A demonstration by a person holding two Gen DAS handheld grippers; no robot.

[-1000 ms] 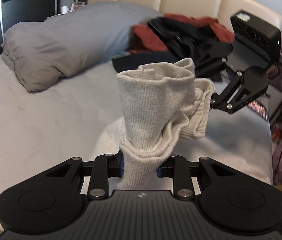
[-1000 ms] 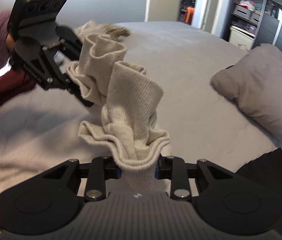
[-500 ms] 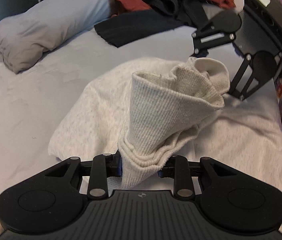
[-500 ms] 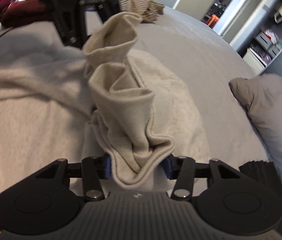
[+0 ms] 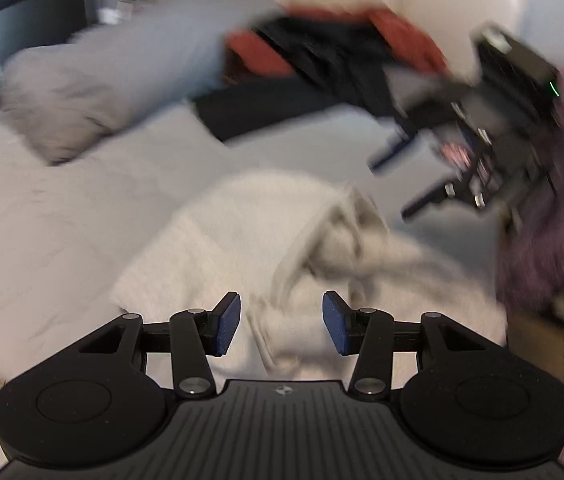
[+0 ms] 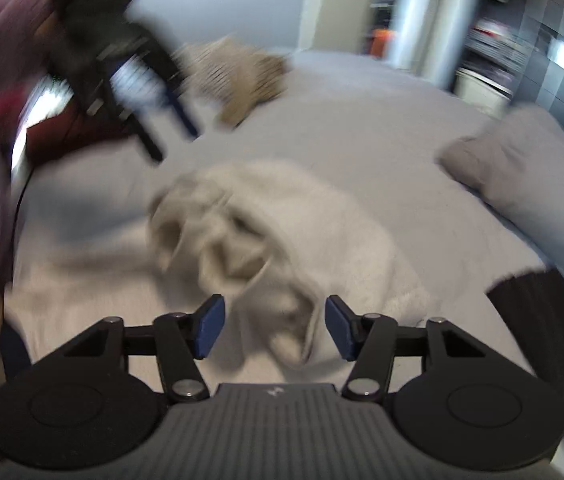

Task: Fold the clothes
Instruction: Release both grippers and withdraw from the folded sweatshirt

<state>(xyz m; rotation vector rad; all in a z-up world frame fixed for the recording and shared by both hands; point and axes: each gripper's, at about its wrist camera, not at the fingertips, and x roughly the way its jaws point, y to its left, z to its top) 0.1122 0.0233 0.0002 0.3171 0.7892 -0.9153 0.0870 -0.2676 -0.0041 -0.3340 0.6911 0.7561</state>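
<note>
Because the cream sweater lies in a loose heap on the bed, its ribbed hem bunched on top, I judge the fold could slump or open if I grab only that rumpled edge; both views are blurred, so a misjudged reach could also snag one layer alone. My left claw stands wide, blue pads apart, holding nothing and poised just above the sweater. My right claw is equally wide and empty over the same heap. A pile of dark and red clothes waits near the headboard.
</note>
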